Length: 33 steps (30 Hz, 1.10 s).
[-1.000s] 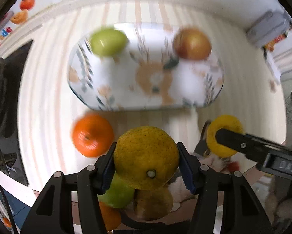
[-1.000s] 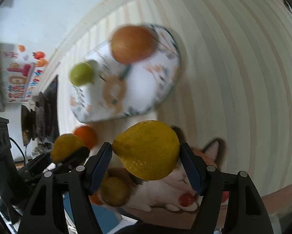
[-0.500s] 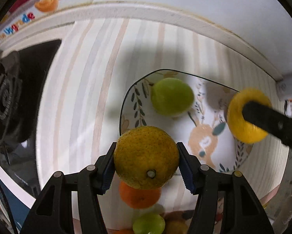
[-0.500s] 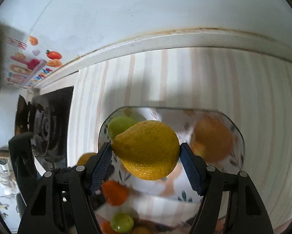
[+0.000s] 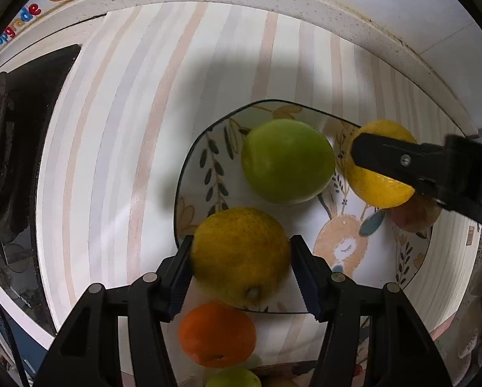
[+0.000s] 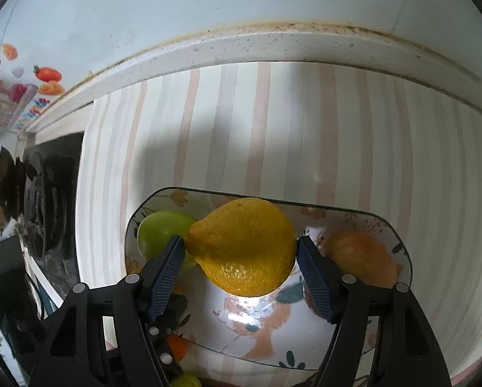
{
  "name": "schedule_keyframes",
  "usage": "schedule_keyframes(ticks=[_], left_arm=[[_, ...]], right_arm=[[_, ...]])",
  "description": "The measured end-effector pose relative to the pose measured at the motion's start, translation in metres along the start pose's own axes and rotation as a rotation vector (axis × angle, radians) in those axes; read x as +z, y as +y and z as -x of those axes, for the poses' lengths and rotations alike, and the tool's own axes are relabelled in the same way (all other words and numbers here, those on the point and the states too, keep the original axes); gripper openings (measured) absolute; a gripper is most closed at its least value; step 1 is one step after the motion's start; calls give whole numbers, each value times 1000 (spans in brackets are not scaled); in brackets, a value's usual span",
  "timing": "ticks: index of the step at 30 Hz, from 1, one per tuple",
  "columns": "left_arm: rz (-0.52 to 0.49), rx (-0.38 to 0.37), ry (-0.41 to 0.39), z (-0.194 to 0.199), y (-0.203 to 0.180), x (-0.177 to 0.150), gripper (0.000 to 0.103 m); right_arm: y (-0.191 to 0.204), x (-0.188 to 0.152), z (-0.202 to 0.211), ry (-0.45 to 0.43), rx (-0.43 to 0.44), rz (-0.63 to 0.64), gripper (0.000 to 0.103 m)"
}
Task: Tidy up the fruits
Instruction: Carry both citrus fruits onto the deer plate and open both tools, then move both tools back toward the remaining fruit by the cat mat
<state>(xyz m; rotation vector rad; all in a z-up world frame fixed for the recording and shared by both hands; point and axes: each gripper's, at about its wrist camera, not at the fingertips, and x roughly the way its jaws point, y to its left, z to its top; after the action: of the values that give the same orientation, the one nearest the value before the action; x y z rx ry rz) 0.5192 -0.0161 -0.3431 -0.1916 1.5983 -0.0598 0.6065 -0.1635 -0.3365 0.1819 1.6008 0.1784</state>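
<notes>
A patterned oblong plate (image 5: 189,174) lies on the striped counter. It holds a green apple (image 5: 286,161) at the left and a reddish apple (image 5: 415,216) at the right. My left gripper (image 5: 241,240) points down over the plate's near left rim. A speckled yellow-green citrus (image 5: 237,258) sits between its pads, and the jaws are opening, with a thin gap at the right pad. My right gripper (image 6: 239,242) is shut on a yellow lemon (image 6: 244,245), which hangs above the plate (image 6: 260,329) between the green apple (image 6: 160,232) and the reddish apple (image 6: 360,254).
An orange (image 5: 216,335) lies on the counter just in front of the plate, with a green fruit (image 5: 233,379) below it. A black gas stove (image 5: 15,161) borders the counter on the left. A white raised ledge (image 6: 273,45) and the wall close off the back.
Both grippers have moved from the fruit pile to over the plate and come lower. The left jaws have widened a little around the citrus, which now sits on the plate's rim area.
</notes>
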Motion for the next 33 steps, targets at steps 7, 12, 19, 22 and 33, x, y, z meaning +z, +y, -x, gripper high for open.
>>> schedule_keyframes(ticks=[7,12,19,22,33], left_arm=[[-17,6,-22,9,-12,7,83],[-35,21,-59,31,-10,6,83],[-58,88,-136,66,2,-12,83],[-68,115,-172,81,6,-25,83],[-117,136,-247,107,-5,-71,83]], right_arm=[[-12,3,9,0,31,-41,86],[-17,-11,40,-46,-8,-18,96],[-20,-54,69,-107,-90,15,96],[-24,-79,79,-133,-124,14,96],[-20,-154,114,-223,-202,-16,96]])
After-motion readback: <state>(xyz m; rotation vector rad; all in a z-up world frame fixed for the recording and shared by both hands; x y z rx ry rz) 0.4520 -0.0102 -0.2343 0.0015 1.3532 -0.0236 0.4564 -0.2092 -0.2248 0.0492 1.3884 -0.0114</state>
